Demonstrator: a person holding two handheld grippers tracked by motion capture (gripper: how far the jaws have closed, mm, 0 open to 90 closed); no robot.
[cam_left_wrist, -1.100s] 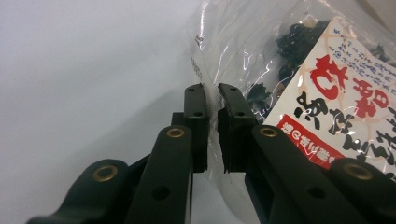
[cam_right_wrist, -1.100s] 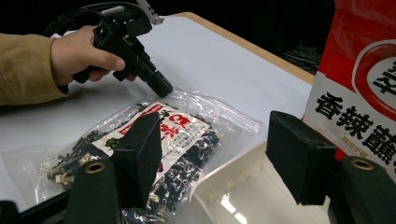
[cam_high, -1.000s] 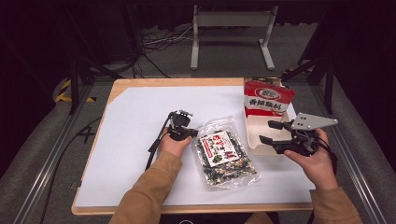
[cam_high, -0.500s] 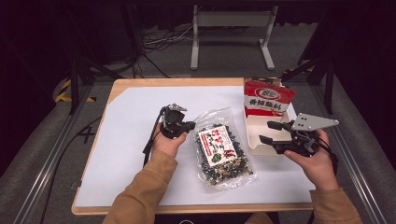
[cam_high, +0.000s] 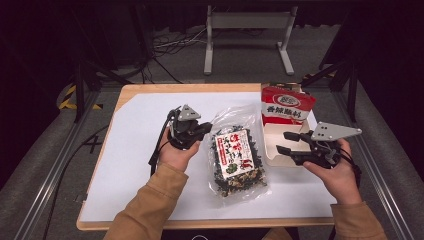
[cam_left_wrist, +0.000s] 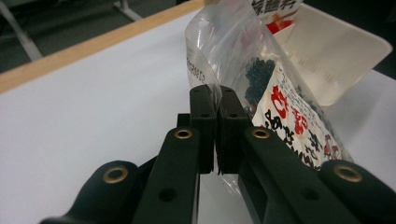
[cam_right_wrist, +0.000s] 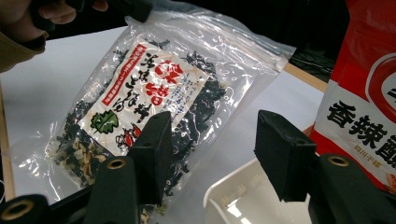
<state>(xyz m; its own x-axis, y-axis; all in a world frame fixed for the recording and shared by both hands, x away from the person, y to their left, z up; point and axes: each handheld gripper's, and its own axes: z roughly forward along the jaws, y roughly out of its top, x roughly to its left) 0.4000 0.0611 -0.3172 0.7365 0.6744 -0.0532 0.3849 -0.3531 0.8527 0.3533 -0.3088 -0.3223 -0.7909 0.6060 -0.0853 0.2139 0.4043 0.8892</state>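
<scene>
left gripper (cam_high: 200, 131) raised with seaweed bag (cam_high: 235, 160) edge, fingers clenched | right gripper (cam_high: 286, 143) closing, empty

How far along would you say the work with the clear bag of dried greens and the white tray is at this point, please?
Done: the left tongs have clamped the clear bag's upper edge. In hand: that edge is raised off the white sheet while the bag's lower end rests on it. The right tongs, holding nothing, have been narrowing above the white tray. Left: probably getting the bag into the tray, where a red packet already stands.
</scene>
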